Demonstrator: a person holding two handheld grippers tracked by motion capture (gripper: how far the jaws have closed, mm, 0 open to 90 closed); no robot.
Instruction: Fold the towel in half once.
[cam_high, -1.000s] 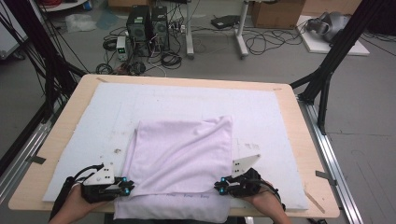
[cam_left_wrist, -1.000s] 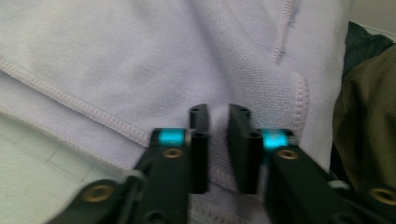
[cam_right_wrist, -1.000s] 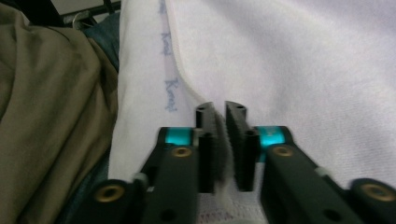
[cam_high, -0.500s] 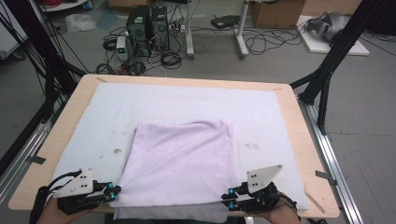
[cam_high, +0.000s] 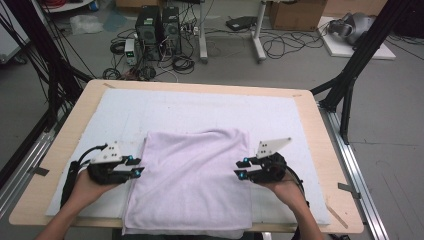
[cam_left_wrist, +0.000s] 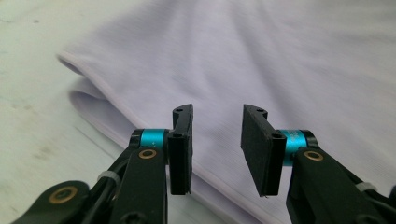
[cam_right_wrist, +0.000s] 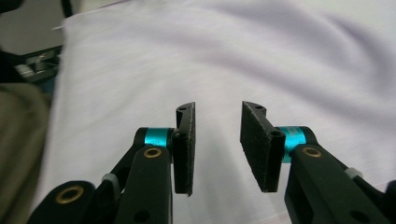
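Observation:
A folded lilac towel (cam_high: 190, 180) lies flat on the white mat (cam_high: 210, 112), its near edge at the table's front. My left gripper (cam_high: 136, 166) is at the towel's left edge, pointing in at it. My right gripper (cam_high: 241, 167) is at the right edge, facing the left one. In the left gripper view the left gripper (cam_left_wrist: 217, 144) hangs over the towel's layered edge (cam_left_wrist: 93, 100). In the right gripper view the right gripper (cam_right_wrist: 217, 144) hovers above the towel (cam_right_wrist: 233, 56). Both pairs of jaws have just been opening; both are open with nothing between them.
The mat covers most of the wooden table (cam_high: 320, 145). Black frame legs (cam_high: 350, 80) stand at the table's back corners. Computers and cables (cam_high: 160, 35) lie on the floor beyond the far edge. A metal rail (cam_high: 357, 175) runs along the right side.
Both grippers dipped to the near edge, then moved away from the person to the towel's sides, and their jaws opened. The towel's raised top layer now lies flat.

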